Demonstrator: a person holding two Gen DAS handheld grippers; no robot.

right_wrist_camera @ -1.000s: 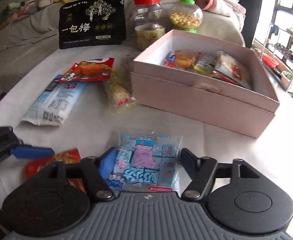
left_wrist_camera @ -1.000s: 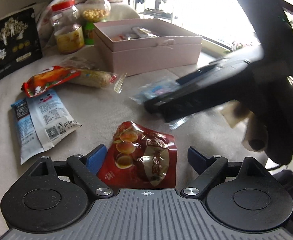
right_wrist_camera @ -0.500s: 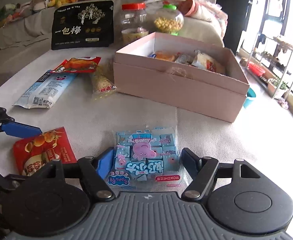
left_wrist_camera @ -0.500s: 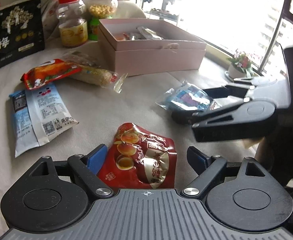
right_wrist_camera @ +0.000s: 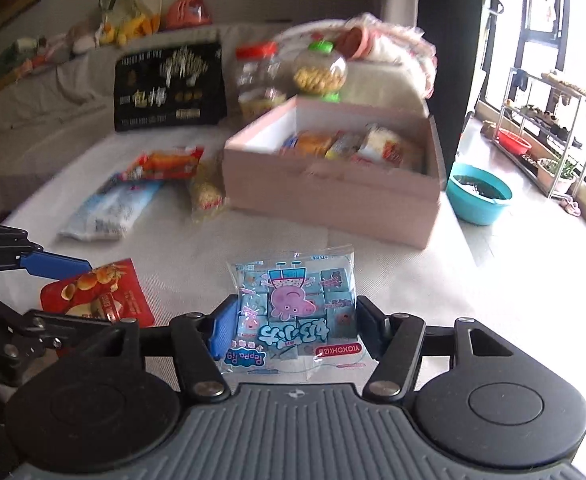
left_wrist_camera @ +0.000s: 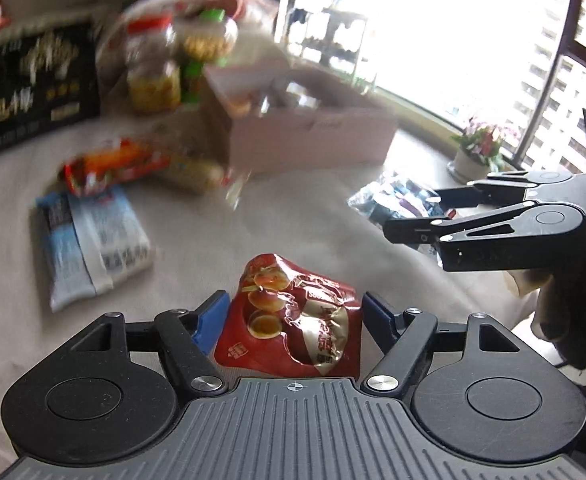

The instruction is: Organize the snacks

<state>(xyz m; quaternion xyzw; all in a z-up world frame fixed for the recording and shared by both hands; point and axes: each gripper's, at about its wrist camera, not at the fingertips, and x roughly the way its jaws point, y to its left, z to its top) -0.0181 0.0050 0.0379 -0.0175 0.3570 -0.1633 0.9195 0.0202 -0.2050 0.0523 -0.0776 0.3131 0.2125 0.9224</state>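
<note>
Moved since the earlier frames: both packets. Red snack packet, formerly flat on the table, now crumpled between the left tool pads and apparently lifting at its far end. Blue cartoon candy packet now raised and nearer the lens; right tool has swung so the pink box sits further ahead.

Item 1: left tool. Jaws fairly wide but closing, both blue pads against the red packet's edges. Judged a grip just forming.

Item 2: right tool. Jaws closing, packet pinched by its side edges, printed face upward, top edge free. Held by the edges, probably so it can be dropped flat.

Item 3: pink box, lid off, several snacks already inside; likely destination for both packets.

Item 4: still loose on the table, left of the box: white-blue packet, orange-red packet, clear yellowish packet.

Item 5: behind the box: two jars, black bag. Blurred.
</note>
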